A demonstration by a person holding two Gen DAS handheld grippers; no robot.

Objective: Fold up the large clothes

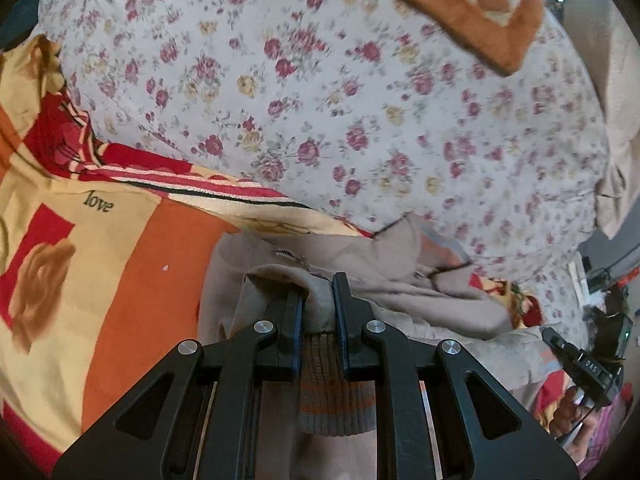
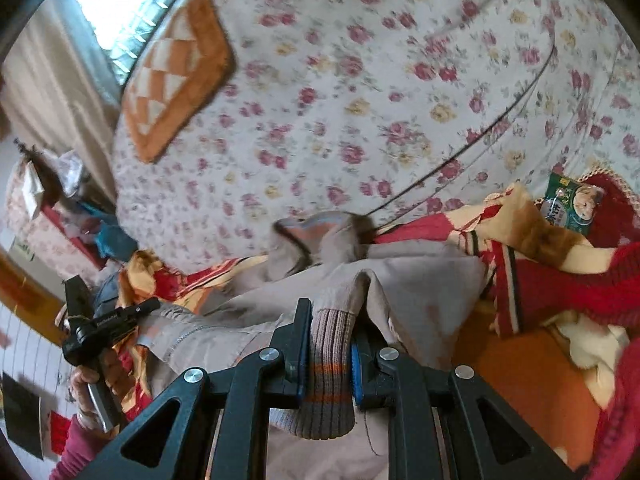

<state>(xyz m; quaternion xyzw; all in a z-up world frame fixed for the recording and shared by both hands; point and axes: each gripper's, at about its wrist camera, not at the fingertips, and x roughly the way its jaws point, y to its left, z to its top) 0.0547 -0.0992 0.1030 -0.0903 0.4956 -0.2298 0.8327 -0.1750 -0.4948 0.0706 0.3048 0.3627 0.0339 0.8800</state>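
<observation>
A beige jacket with ribbed, orange-striped knit trim lies bunched on the bed. My left gripper is shut on the jacket's ribbed hem, with fabric pinched between the fingers. My right gripper is shut on another ribbed part of the same jacket. The left gripper also shows in the right wrist view at far left, held by a hand. The right gripper shows in the left wrist view at far right.
A floral quilt fills the far side of the bed. An orange and cream pillow lies on it. A red, orange and yellow blanket lies at the left. A red knit garment and a green packet lie at the right.
</observation>
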